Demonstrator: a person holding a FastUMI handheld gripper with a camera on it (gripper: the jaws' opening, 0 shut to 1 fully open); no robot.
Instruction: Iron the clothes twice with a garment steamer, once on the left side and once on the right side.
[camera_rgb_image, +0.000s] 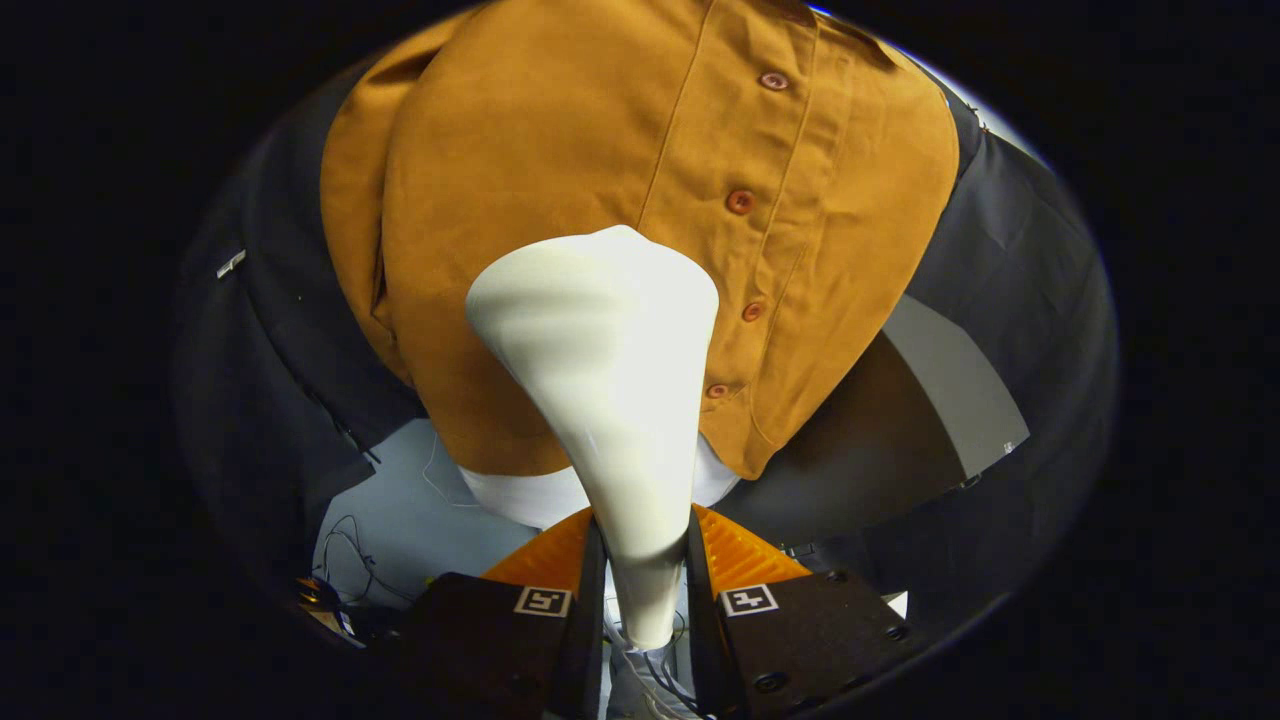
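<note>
A mustard-brown buttoned shirt (620, 180) hangs ahead of me over a white underlayer (520, 495) that peeks out below its hem. My gripper (645, 560) is shut on the white garment steamer (610, 370), whose narrow handle runs between both fingers and whose wide head stands against the shirt's lower front. The head lies just left of the row of reddish buttons (739, 201). The contact face of the steamer is hidden from me.
Black cloth walls (1010, 250) surround the shirt on both sides. A pale floor (400, 510) with thin loose cables (345, 560) lies below the hem on the left. A grey panel (950, 380) stands to the right.
</note>
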